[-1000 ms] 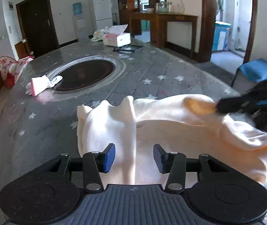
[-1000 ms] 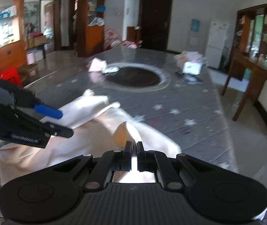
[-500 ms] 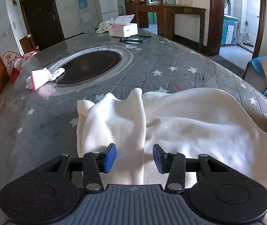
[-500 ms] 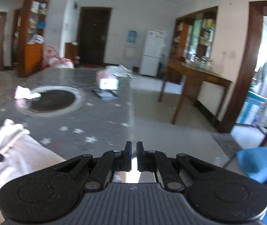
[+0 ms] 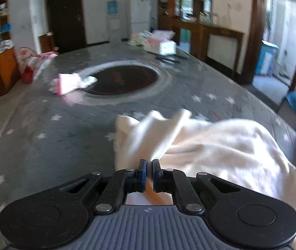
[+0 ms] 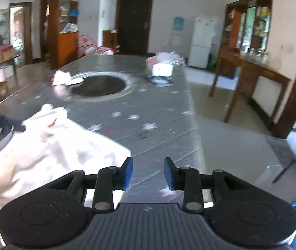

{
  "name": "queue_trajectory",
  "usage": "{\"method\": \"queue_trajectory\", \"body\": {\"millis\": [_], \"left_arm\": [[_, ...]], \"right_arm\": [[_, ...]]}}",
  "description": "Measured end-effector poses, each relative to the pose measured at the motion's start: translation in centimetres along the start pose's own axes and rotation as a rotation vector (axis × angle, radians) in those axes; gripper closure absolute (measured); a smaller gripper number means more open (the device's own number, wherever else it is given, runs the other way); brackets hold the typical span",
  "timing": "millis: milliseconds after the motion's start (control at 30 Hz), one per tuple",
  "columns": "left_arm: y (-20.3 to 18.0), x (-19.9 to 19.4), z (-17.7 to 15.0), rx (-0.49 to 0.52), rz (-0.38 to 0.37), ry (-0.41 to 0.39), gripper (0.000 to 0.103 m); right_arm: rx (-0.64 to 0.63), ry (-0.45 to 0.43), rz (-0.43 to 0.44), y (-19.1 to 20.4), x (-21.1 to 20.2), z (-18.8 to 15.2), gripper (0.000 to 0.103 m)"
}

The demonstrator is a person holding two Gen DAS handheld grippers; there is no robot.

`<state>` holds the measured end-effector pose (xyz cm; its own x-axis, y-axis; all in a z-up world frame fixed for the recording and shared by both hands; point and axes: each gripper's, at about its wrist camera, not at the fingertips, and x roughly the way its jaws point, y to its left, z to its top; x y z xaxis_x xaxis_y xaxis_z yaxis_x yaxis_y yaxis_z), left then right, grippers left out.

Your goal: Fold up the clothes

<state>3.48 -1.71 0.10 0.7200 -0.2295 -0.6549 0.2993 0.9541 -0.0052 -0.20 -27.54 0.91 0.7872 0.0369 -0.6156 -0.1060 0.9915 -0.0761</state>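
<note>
Our left gripper (image 5: 149, 167) has just been closing and is now clamped on a raised fold of the cream garment (image 5: 220, 145), cloth visibly pinched between the blue pads. Our right gripper (image 6: 147, 171) has just been opening; its jaws stand apart with nothing between them, beside the garment's near corner (image 6: 50, 152). The garment lies crumpled at the near end of the grey star-printed table (image 5: 64, 137), partly trailing off the edge. We judge the step to be gathering an edge for a fold: it will go best if we keep the left pinch firm, take a matching edge with the right, and draw the cloth flat before turning it over. The only container in view is a tissue box (image 5: 166, 46) at the far end; whether tissue protrudes, blur prevents us telling.
</note>
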Motion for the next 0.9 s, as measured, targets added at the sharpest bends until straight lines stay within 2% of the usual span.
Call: {"method": "queue_trajectory", "body": {"millis": [233,400,633,700,767,900], "left_arm": [[6.1,-4.6,-1.5,-0.184,0.114,-0.059,0.097],[10.3,-7.4,-4.9,-0.303,0.213,-0.034,0.099],[14.2,-10.6,-9.0,-0.411,0.359,-0.003,0.100],[14.8,-11.0,-9.4,-0.428,0.356,0.022,0.100],[14.8,-11.0,-9.1,-0.422,0.310,0.036,0.100],[12.4,-10.1,-7.4,-0.345,0.226,0.016,0.095]], "right_arm": [[-0.027,0.059,0.082,2.8,1.7,-1.1,0.067],[-0.018,0.057,0.095,2.8,1.9,-0.7,0.066],[0.056,0.077,0.097,1.4,3.4,0.3,0.066],[0.067,0.078,0.095,1.2,3.8,0.5,0.066],[0.082,0.078,0.089,0.8,4.4,0.8,0.066],[0.112,0.084,0.074,0.1,5.6,1.5,0.066]]}}
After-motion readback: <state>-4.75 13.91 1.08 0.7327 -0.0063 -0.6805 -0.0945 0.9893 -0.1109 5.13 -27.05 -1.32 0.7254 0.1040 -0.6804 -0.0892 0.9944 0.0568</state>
